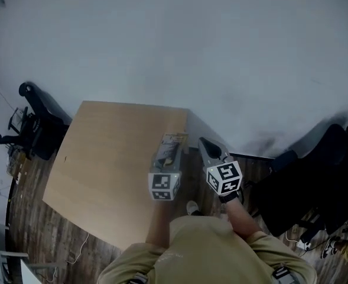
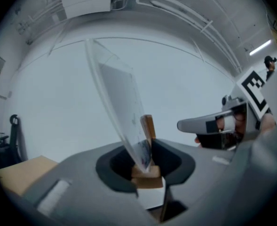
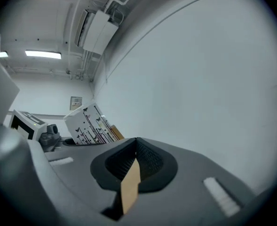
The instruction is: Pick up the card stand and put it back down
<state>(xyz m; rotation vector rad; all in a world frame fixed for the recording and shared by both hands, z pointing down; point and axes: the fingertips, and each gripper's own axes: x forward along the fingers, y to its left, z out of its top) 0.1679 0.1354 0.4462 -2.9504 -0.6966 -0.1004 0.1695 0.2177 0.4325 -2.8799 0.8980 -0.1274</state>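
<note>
Your left gripper (image 2: 145,163) is pinching the card stand (image 2: 127,121) by its base, near the tan surface's (image 1: 103,164) right edge.
Wooden block base, clear flat sheet tilted left; right gripper (image 3: 135,160) pressed together, empty.

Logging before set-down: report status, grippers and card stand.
Left gripper shut on card stand, stand tilted. Right gripper shut, empty, alongside. Table beneath; nothing seen in the way.

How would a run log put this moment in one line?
left gripper: shut on card stand, at its wooden base | stand: panel tilted, near edge of table | right gripper: shut, empty
</note>
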